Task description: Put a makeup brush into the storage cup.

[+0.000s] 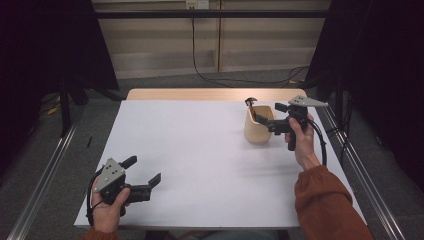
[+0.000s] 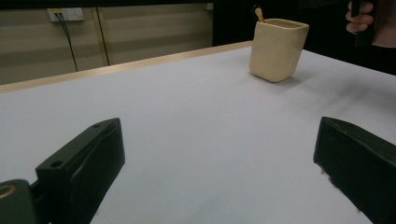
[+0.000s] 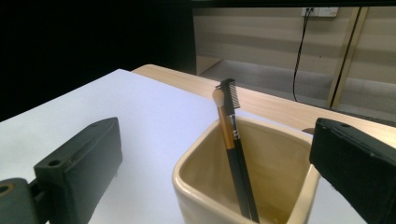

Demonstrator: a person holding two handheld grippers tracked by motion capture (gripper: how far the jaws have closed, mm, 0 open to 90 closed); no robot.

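Cream square cup (image 1: pixel 259 128) stands on the white table (image 1: pixel 200 160) toward its far right part, holding a slim black and gold brush (image 3: pixel 232 140) that leans against its far wall. Right gripper (image 1: pixel 264 116) hovers at the cup's rim, jaws spread wide, gripping nothing. Well away from the cup, at the near left edge, left gripper (image 1: pixel 145 171) rests with jaws spread, empty.

The cup (image 3: pixel 243 186) looks like glazed cream ceramic, smooth and faintly glossy. Inside it, the brush (image 3: pixel 236 149) has a shiny gold metal collar and black plastic comb. Beneath the cup, the table (image 1: pixel 190 150) is matt white, its far edge bare wood.
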